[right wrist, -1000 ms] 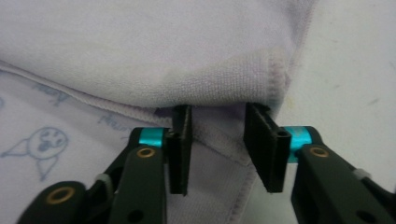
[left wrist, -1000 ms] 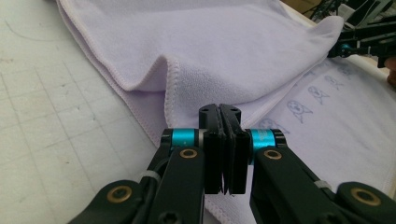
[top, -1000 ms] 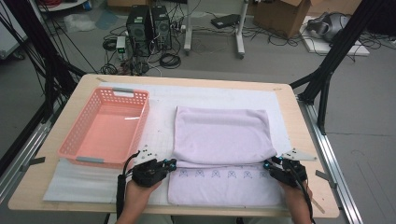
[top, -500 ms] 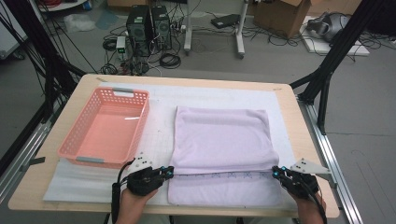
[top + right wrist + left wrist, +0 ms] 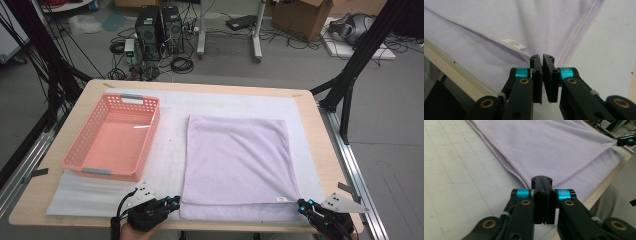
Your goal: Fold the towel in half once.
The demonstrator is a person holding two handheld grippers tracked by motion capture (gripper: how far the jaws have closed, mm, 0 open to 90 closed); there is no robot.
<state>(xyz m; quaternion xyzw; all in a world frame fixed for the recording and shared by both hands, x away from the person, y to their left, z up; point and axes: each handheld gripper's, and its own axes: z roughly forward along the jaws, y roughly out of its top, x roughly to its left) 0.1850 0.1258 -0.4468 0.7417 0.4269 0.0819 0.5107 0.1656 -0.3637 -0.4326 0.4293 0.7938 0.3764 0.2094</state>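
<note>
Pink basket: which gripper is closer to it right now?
Left. The left gripper sits just below the basket's near right corner, by the towel's left corner. The right gripper is across the towel, at its right corner.

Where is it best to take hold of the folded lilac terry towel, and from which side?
Probably at the near corners of the folded lilac terry towel, approached from the near side of the wooden table. The towel lies flat, and there both layers end in free hems, the upper slightly short of the lower; the far edge looks like the closed fold.
</note>
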